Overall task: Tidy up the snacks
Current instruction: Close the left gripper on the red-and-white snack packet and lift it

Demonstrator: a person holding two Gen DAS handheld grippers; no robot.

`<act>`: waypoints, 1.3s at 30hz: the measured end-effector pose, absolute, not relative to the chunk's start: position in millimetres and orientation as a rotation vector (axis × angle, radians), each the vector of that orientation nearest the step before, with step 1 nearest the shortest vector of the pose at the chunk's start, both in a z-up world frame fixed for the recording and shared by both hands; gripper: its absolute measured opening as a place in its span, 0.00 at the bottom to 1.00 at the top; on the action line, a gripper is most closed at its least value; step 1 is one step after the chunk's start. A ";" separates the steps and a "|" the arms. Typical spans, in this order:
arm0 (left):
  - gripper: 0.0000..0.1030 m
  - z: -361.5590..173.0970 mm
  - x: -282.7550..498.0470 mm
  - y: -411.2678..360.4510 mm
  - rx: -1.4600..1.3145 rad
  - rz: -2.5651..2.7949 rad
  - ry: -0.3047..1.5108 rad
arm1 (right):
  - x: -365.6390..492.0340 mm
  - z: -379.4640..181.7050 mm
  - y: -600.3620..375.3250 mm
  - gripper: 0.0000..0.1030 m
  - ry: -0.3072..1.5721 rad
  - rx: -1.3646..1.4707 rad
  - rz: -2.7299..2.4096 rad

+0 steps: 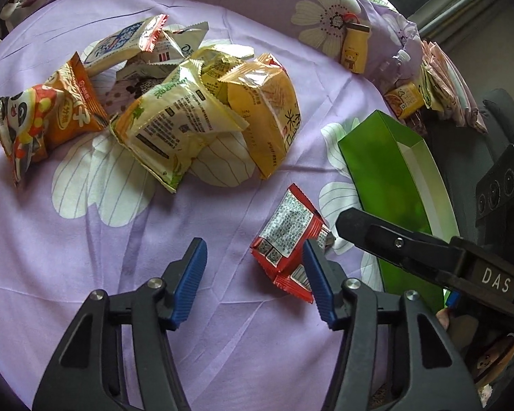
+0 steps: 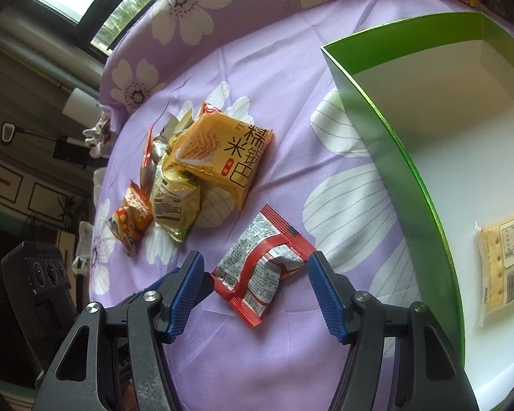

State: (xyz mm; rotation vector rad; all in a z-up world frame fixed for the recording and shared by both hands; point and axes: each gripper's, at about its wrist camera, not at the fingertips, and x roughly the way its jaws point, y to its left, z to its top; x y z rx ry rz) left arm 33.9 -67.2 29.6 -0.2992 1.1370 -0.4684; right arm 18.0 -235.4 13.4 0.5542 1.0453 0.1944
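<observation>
Right gripper (image 2: pixel 255 275) hovers low, jaws wide, straddling the crumpled red-and-grey foil snack packet (image 2: pixel 262 269) on the purple floral cloth (image 2: pixel 291 78). Left gripper (image 1: pixel 255 267) is likewise wide, empty, left of the green cardboard box (image 1: pixel 383 174).

I was working in a home, likely a bedroom: a lilac bedsheet (image 1: pixel 154 222) printed with white flowers covered the surface, a matching pillow (image 2: pixel 195 10) lay at its far edge, and a window (image 2: pixel 96 3) looked onto greenery.
</observation>
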 end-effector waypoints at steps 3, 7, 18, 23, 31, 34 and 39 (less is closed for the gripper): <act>0.54 26.8 31.6 -74.6 -0.302 -0.476 1.152 | 25.0 9.8 -232.3 0.64 1.055 0.525 0.206; 0.49 26.7 28.7 -82.9 -0.283 -0.437 1.164 | 34.6 5.3 -222.1 0.64 1.066 0.427 0.186; 0.38 23.0 26.4 -83.9 -0.291 -0.338 1.171 | 47.9 -9.8 -214.9 0.64 1.112 0.379 0.247; 0.21 23.5 24.6 -88.3 -0.314 -0.370 1.175 | 45.2 -9.7 -219.9 0.64 1.108 0.420 0.274; 0.20 27.2 23.4 -94.8 -0.242 -0.364 1.144 | 39.3 -6.2 -215.5 0.64 1.099 0.419 0.308; 0.20 25.0 25.5 -90.1 -0.253 -0.346 1.160 | 41.8 -3.2 -211.2 0.64 1.117 0.343 0.251; 0.20 20.3 23.5 -89.9 -0.196 -0.315 1.143 | 57.2 -9.1 -206.5 0.64 1.116 0.256 0.259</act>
